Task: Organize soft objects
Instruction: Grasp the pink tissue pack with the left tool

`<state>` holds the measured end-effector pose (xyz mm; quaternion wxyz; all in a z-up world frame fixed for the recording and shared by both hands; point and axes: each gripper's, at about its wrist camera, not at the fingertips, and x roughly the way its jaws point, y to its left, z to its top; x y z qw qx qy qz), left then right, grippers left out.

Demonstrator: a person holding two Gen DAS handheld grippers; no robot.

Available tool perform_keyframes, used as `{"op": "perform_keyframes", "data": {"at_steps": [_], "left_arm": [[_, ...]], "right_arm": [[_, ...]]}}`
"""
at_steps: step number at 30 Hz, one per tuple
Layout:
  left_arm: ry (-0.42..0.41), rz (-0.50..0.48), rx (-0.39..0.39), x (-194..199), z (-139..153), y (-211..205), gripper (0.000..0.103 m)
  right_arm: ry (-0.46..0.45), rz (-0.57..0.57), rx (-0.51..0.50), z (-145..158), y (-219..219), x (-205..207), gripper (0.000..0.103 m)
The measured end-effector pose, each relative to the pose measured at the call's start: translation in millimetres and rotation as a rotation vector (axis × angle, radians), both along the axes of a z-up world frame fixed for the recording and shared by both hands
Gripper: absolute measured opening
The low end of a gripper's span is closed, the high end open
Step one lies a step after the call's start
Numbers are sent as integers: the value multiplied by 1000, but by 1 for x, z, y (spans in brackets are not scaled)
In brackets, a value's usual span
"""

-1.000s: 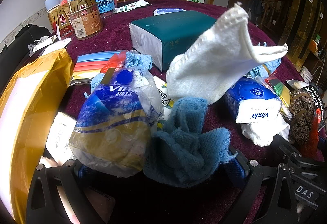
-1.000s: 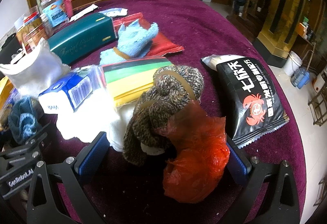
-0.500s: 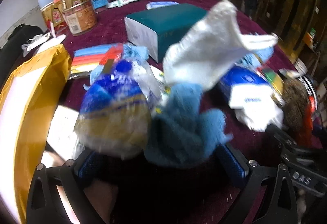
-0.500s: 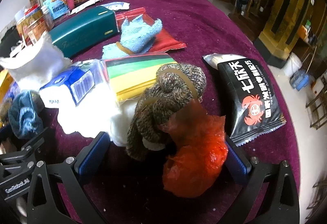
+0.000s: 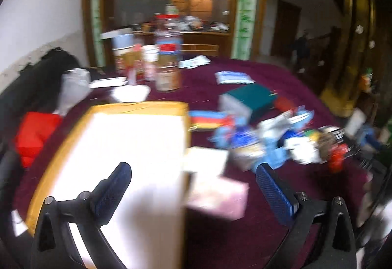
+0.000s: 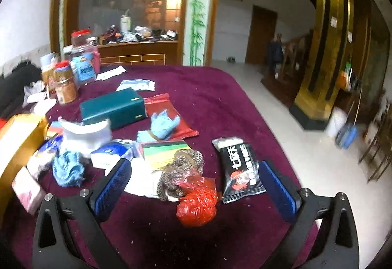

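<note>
Maroon cloth (image 6: 220,102) covered the table, soft things strewn across it. Both grippers, left gripper (image 5: 193,179) and right gripper (image 6: 194,177), hung above it with jaws apart and empty. Below the right lay a brown knitted bundle (image 6: 181,168) touching a red plastic bag (image 6: 197,205), a blue towel (image 6: 67,169) well left

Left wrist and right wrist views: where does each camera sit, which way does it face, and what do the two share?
Left wrist: on the left tongs, raised over the table's left side, facing a yellow-edged white box; only its own open blue-padded fingers show; blurred.
Right wrist: on the right tongs, facing across the maroon table toward the room; open fingers flank a red plastic bag.
Shared: teal tissue box, jars.
</note>
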<state>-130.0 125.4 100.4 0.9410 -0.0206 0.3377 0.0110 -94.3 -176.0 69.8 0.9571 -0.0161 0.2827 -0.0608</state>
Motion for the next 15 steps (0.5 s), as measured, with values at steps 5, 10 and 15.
{"op": "perform_keyframes", "data": {"at_steps": [5,10,15], "left_arm": [[86,-98,37,-4,-24,-9,103],[134,-173,70,6,-40,-35,103],[190,-171,172,24,-57,-59,103]], "right_arm": [[32,3,144,-27,-19,15,103],[66,21,209,-34,-26,19,103],[81,24,246,-36,-31,22,103]]}}
